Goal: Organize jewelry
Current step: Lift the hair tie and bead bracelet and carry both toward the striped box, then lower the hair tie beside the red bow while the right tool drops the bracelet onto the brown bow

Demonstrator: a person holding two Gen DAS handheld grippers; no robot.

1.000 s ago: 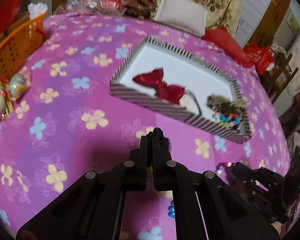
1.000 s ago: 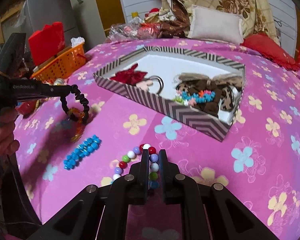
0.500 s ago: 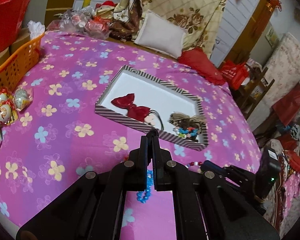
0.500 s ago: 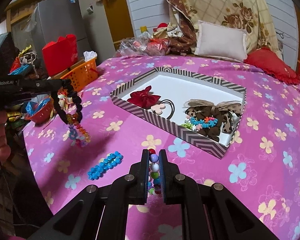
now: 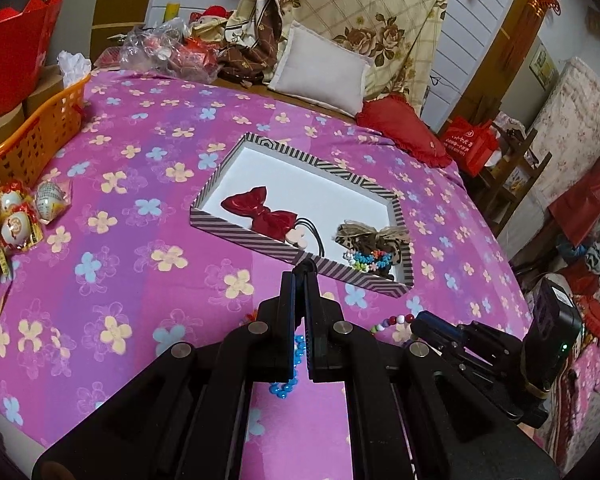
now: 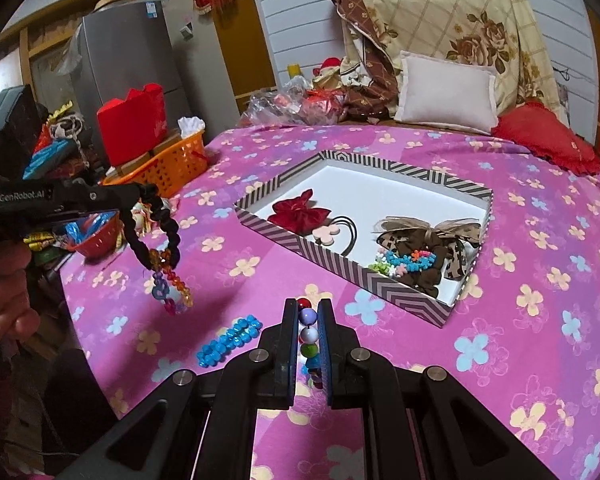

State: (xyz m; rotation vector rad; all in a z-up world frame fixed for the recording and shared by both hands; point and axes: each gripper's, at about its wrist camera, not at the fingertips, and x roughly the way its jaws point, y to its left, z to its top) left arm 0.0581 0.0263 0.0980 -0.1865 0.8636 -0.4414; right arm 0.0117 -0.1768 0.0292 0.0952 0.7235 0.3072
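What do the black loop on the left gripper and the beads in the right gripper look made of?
The black loop looks like a fabric-covered elastic hair tie: matte, ribbed and limp, with translucent faceted charms that look like plastic. The beads look like glossy plastic or glass: round, smooth, with sharp highlights. The blue clip on the cloth looks like shiny faceted plastic.
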